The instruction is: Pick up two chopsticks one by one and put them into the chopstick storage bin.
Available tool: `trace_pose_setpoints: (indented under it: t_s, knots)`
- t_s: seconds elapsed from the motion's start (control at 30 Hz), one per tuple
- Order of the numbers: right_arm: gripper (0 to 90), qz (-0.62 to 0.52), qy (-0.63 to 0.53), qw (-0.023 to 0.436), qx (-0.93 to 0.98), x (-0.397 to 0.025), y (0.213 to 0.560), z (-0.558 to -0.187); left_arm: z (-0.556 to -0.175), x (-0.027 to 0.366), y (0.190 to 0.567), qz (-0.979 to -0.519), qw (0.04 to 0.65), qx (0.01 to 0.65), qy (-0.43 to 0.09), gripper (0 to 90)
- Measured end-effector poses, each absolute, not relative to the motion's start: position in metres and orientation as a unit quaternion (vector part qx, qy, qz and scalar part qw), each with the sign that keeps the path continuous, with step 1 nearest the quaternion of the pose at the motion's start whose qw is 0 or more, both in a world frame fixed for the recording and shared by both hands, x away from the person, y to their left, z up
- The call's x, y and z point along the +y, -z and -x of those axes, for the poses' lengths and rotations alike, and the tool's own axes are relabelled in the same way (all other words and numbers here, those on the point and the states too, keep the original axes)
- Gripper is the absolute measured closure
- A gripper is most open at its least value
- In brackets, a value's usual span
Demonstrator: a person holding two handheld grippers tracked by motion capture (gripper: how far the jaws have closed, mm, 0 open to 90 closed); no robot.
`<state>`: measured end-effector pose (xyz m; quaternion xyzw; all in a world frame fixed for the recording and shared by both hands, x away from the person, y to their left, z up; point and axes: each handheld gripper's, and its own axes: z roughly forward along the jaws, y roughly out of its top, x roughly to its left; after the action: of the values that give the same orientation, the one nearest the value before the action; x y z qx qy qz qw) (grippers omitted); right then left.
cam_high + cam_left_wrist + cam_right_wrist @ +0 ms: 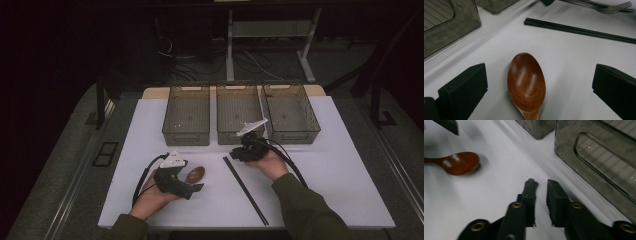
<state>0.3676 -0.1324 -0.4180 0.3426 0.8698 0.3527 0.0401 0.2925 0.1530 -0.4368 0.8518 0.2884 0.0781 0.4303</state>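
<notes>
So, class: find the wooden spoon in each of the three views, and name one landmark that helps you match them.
High view: the wooden spoon lies lower left of centre, beside the left gripper.
Left gripper view: bottom centre, bowl between the open jaws.
Right gripper view: far left.
Shared landmark: the grey bins beyond it.

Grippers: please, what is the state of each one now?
Left gripper: open, jaws on either side of the wooden spoon, not touching it.
Right gripper: nearly closed, a narrow gap between the jaws, holding nothing.
</notes>
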Motion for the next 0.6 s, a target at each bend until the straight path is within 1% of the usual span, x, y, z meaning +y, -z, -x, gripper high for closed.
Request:
trace_pose_setpoints:
  t_s: [0.07, 0.1, 0.23, 0.27, 0.3, 0.4, 0.43, 0.57, 0.6]
  knots:
    - [71.3, -0.343, -0.359, 0.041, 0.867, -0.141, 0.414, -0.358, -0.292, 0.153, 0.437, -0.852, 0.43, 0.289, -0.078, 0.0]
    - [70.9, -0.337, -0.363, 0.046, 0.867, -0.149, 0.41, -0.348, -0.292, 0.153, 0.437, -0.851, 0.43, 0.29, -0.079, 0.0]
    - [70.9, -0.335, -0.367, 0.048, 0.867, -0.161, 0.406, -0.332, -0.293, 0.153, 0.437, -0.853, 0.428, 0.289, -0.08, 0.0]
    - [70.9, -0.332, -0.37, 0.05, 0.866, -0.168, 0.403, -0.321, -0.292, 0.152, 0.437, -0.852, 0.428, 0.29, -0.078, 0.0]
    - [70.9, -0.332, -0.37, 0.05, 0.866, -0.168, 0.403, -0.321, -0.292, 0.152, 0.437, -0.852, 0.428, 0.291, -0.078, 0.0]
    - [70.8, -0.323, -0.369, 0.049, 0.87, -0.178, 0.402, -0.3, -0.291, 0.152, 0.437, -0.848, 0.433, 0.297, -0.078, 0.0]
    - [70.8, -0.323, -0.369, 0.049, 0.87, -0.178, 0.402, -0.3, -0.291, 0.152, 0.437, -0.848, 0.434, 0.296, -0.078, 0.0]
    - [70.6, -0.31, -0.359, 0.046, 0.879, -0.187, 0.409, -0.275, -0.291, 0.154, 0.437, -0.852, 0.429, 0.289, -0.08, 0.0]
    - [70.6, -0.31, -0.359, 0.046, 0.879, -0.187, 0.409, -0.275, -0.291, 0.154, 0.437, -0.852, 0.429, 0.289, -0.08, 0.0]
